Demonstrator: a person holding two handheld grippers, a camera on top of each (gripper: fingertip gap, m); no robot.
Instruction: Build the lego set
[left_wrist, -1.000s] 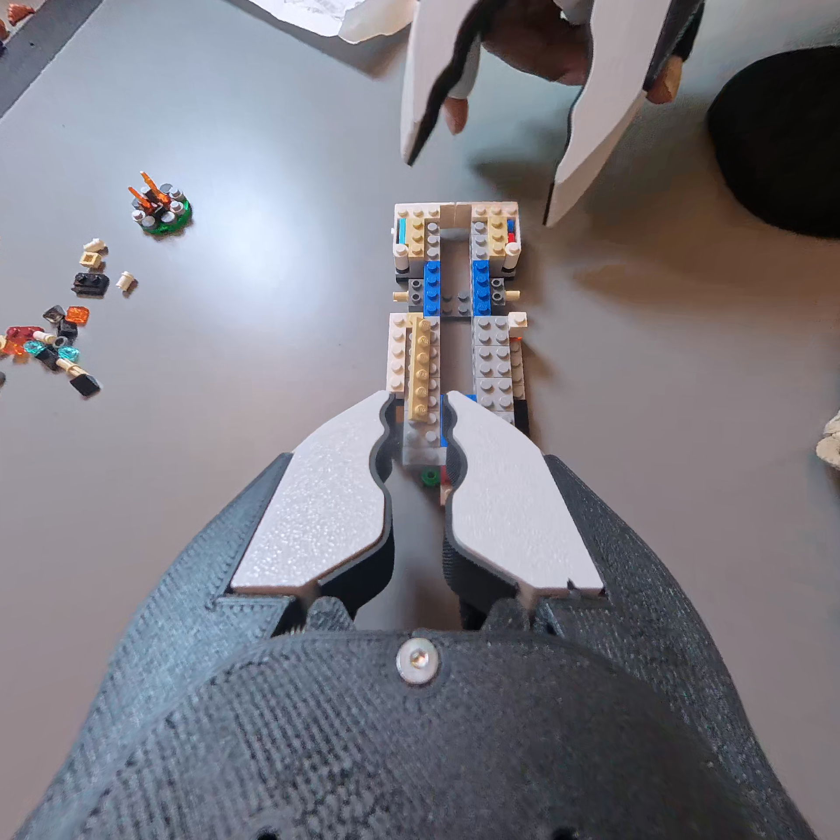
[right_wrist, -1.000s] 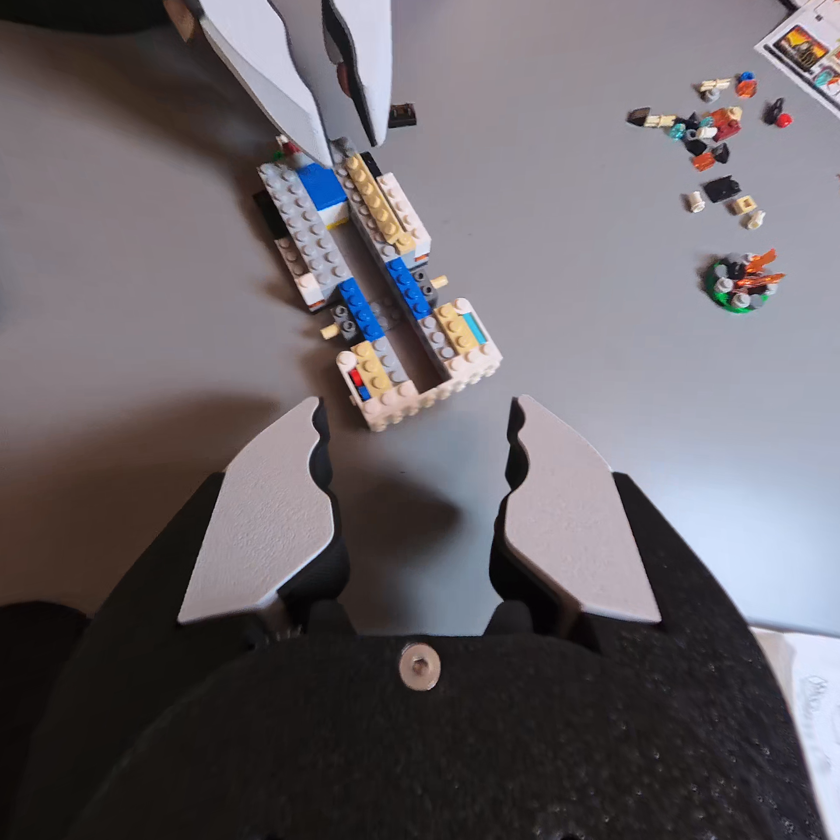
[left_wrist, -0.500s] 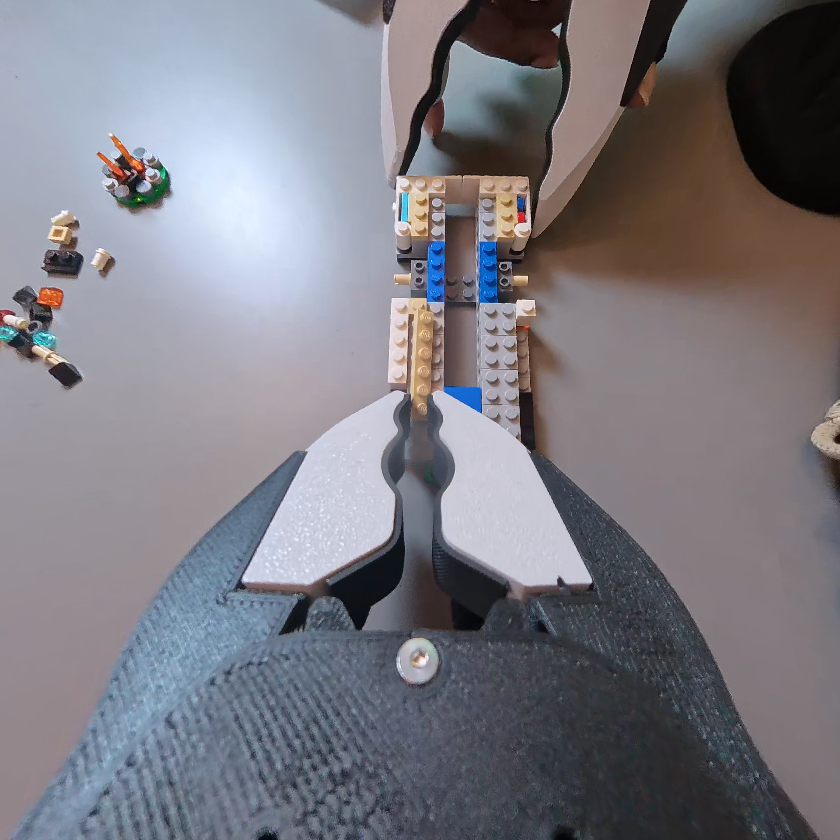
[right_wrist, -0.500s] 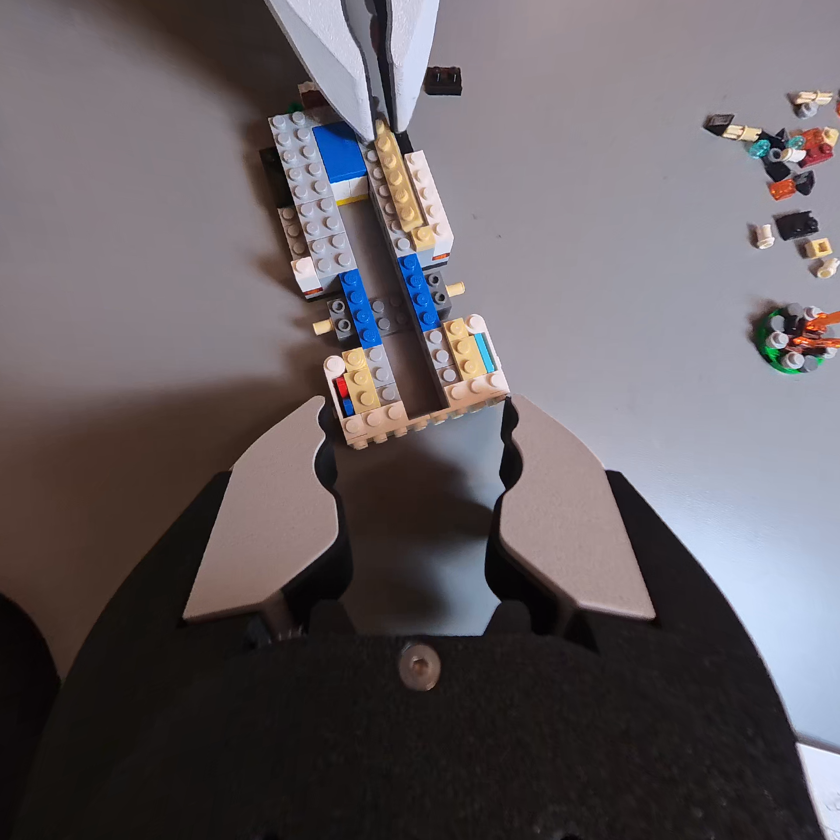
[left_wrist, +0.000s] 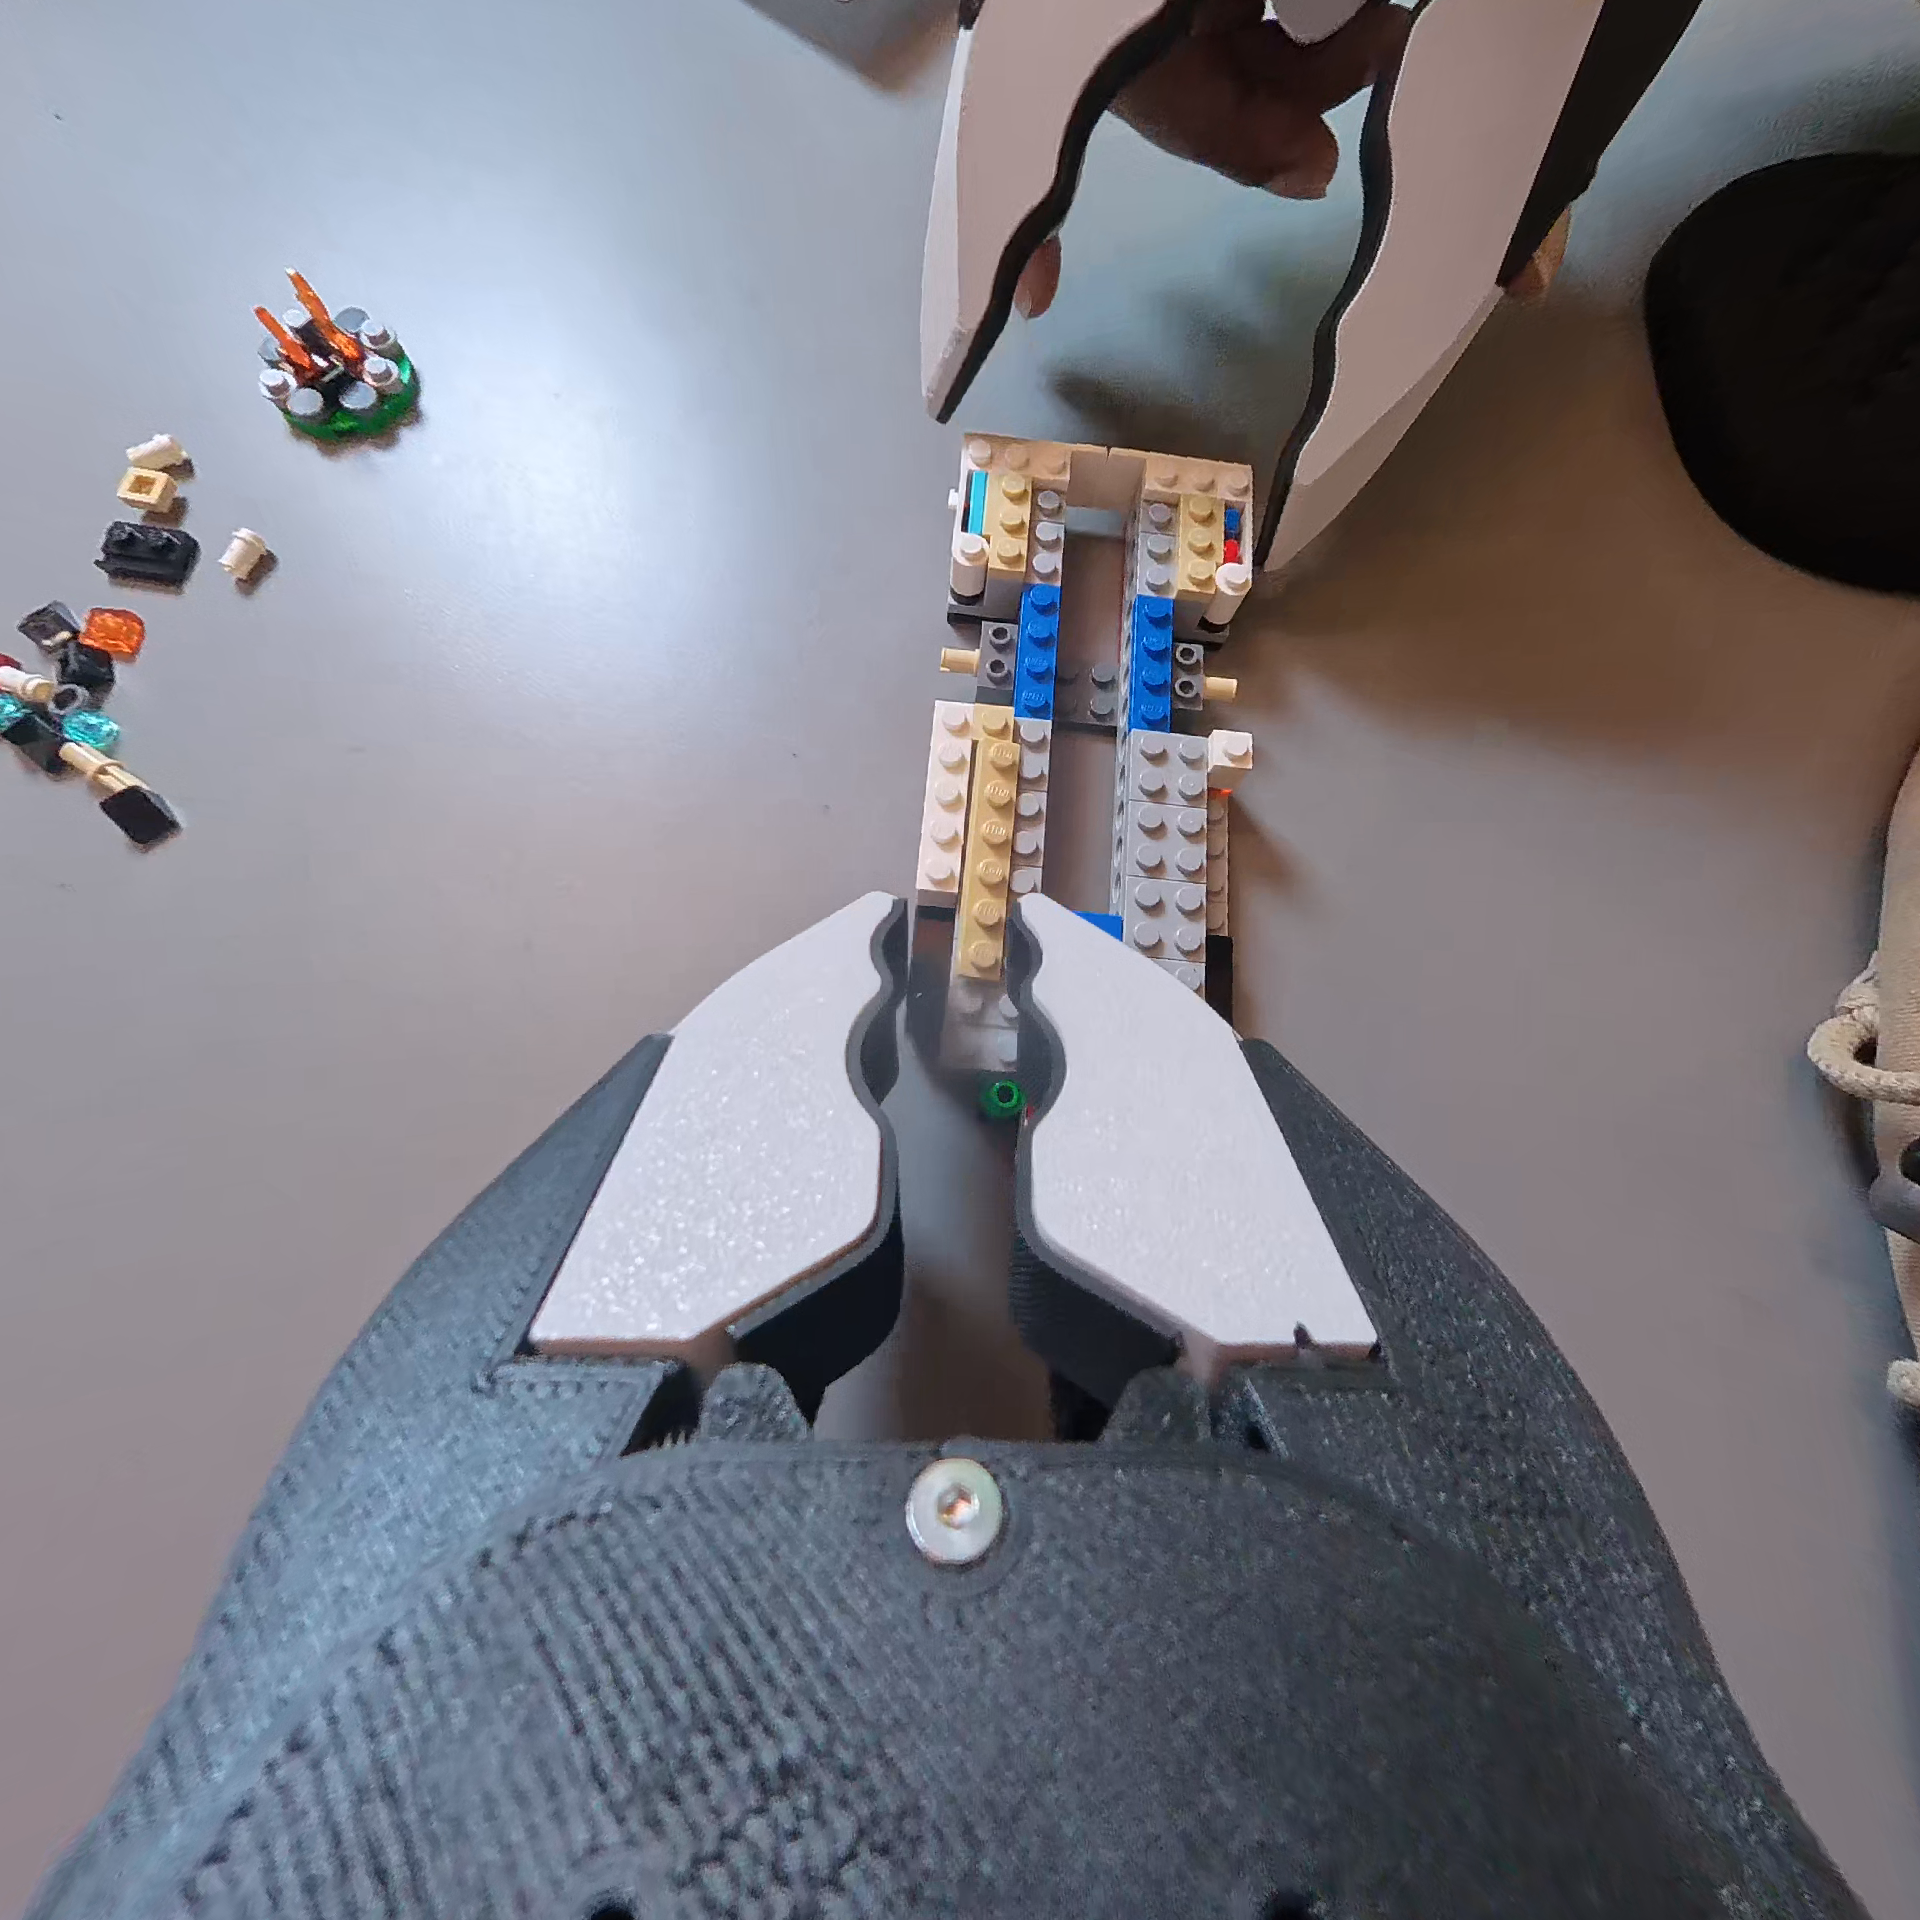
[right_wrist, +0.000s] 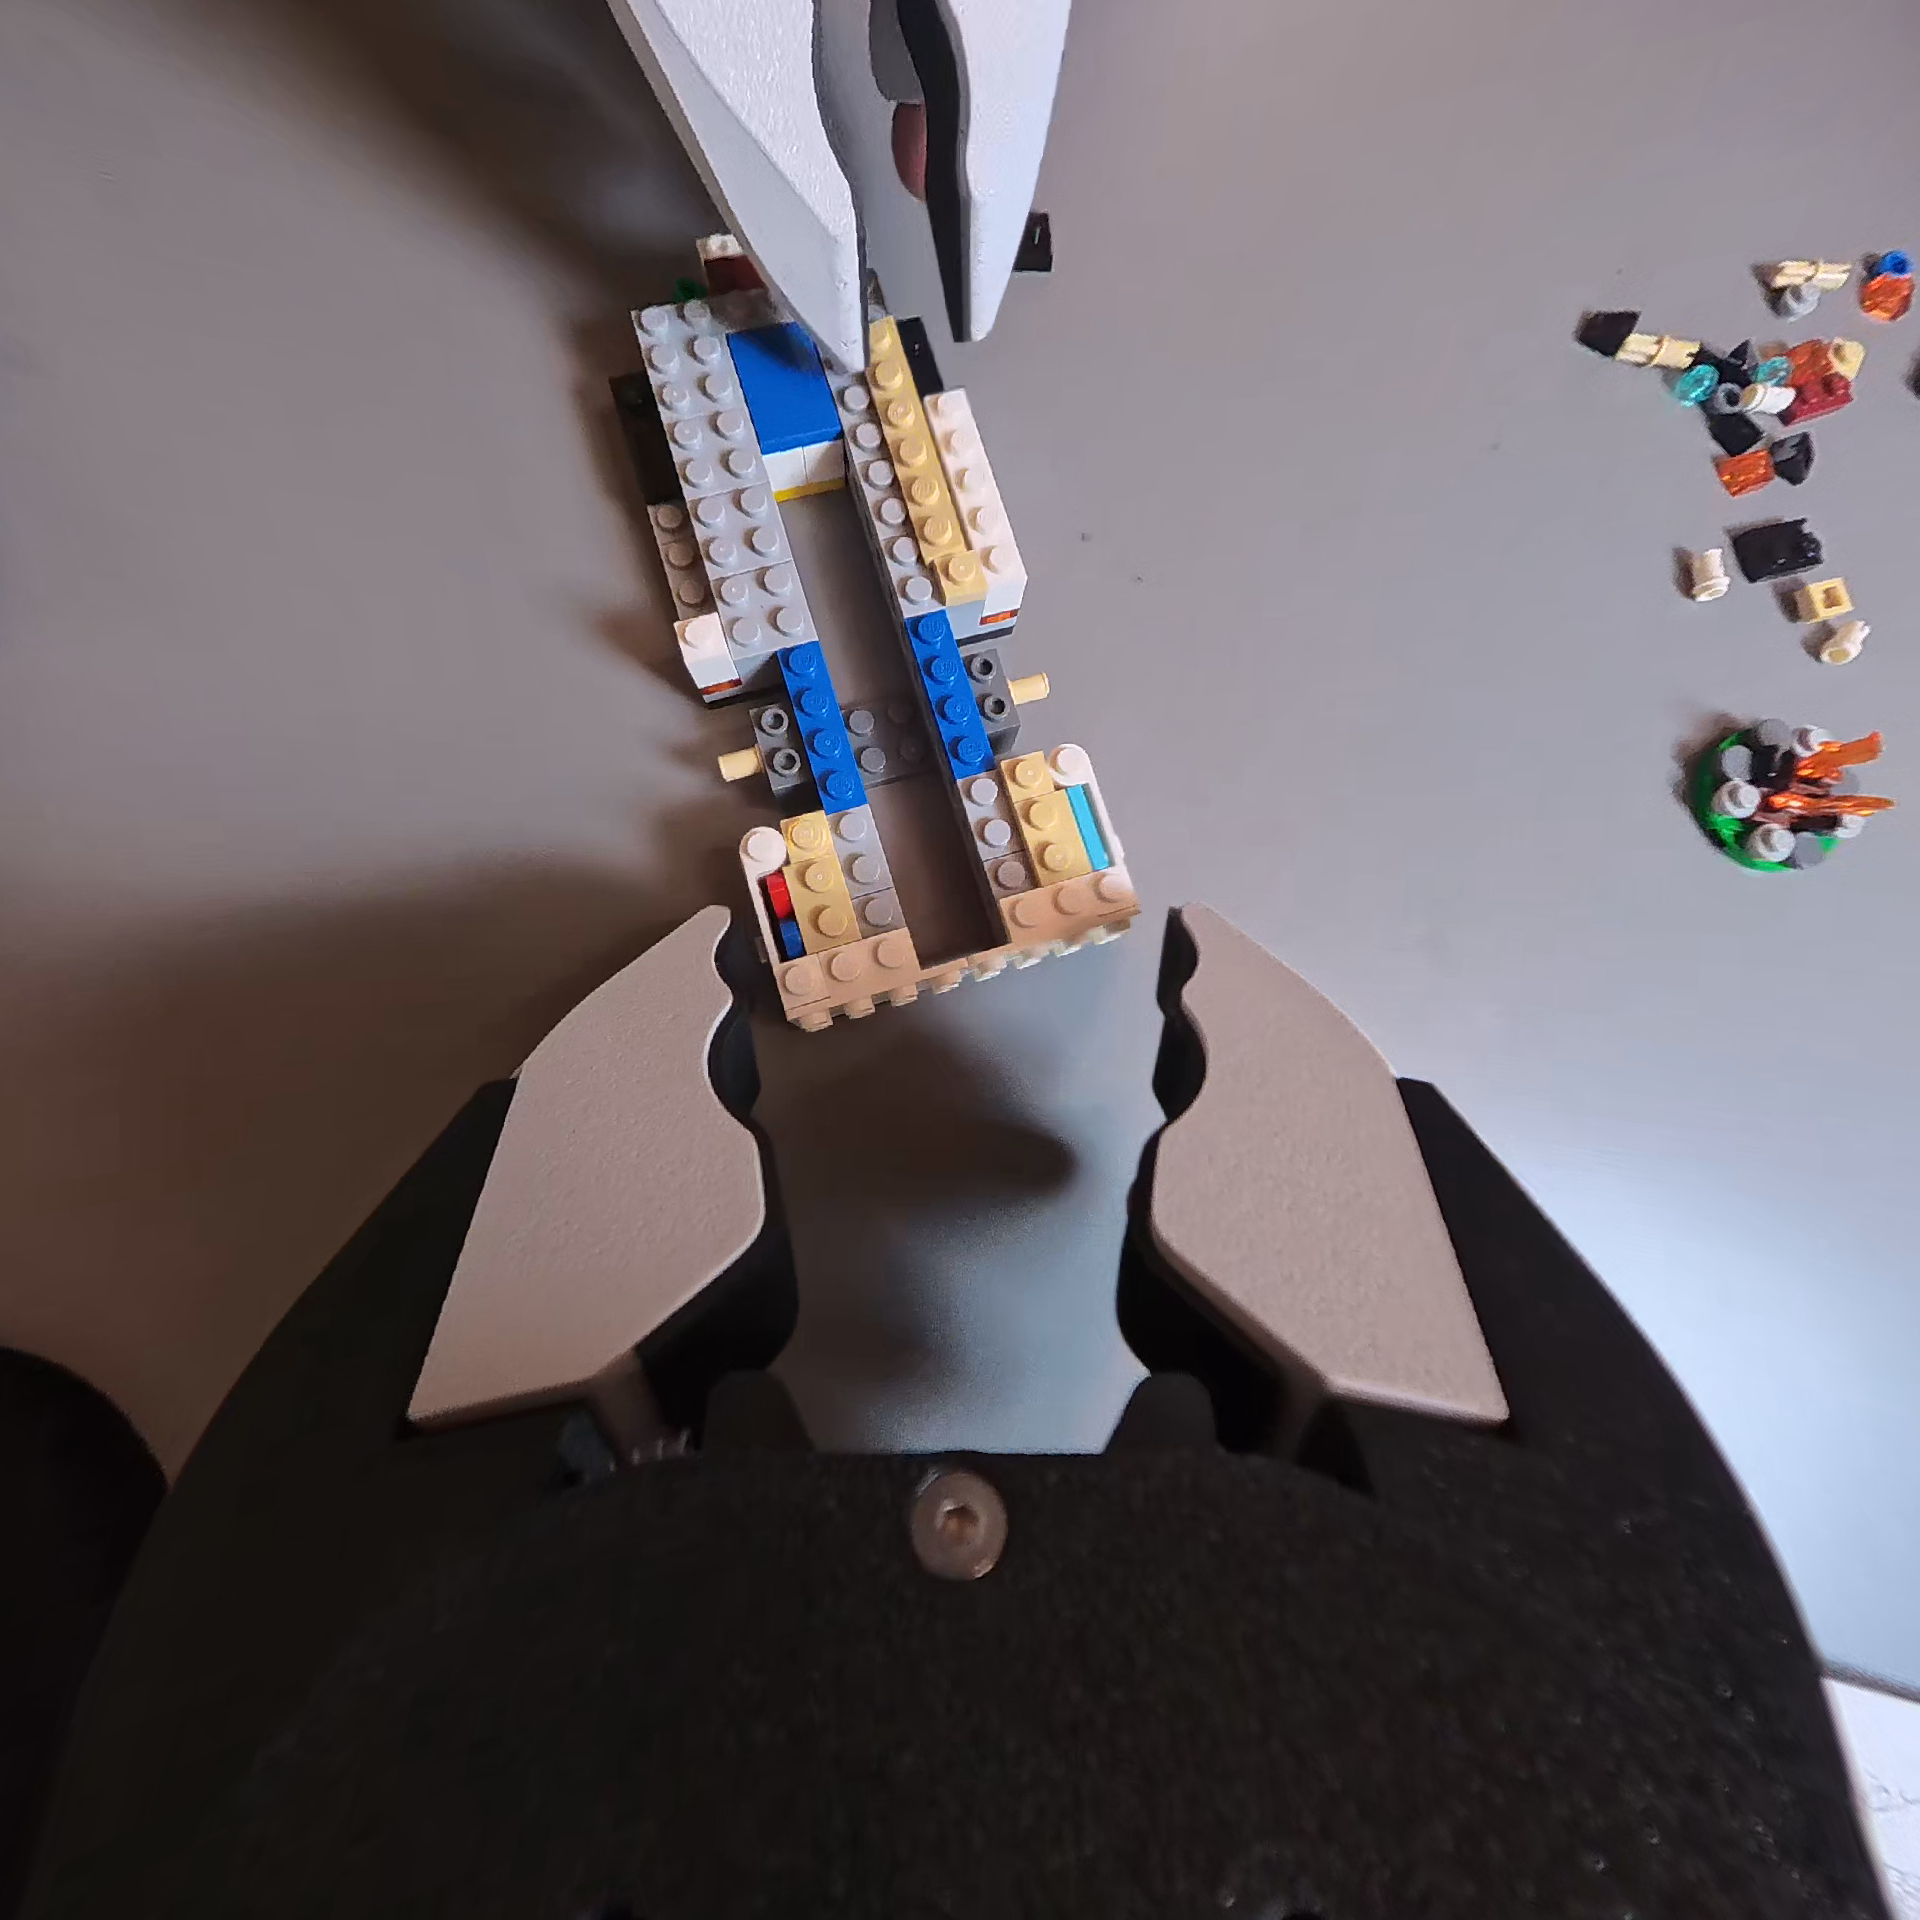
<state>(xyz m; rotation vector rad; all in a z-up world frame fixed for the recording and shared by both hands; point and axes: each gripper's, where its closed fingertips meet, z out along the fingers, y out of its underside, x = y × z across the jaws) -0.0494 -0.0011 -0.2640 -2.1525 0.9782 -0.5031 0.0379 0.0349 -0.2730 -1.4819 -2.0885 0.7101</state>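
Grey table (left_wrist: 520, 987), both tongs low, facing.

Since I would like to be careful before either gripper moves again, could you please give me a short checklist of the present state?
1. Right gripper open: ok, its jaws stand wide.
2. Right gripper centred on the brick model: not ok, one fingertip sits by the corner and the other stands clear.
3. Left gripper astride the tan strip: ok.
4. Left pads pressing on it: cannot tell.
5. Model lying flat on the table: ok.
6. Loose pieces away from both grippers: ok, they lie off to one side.
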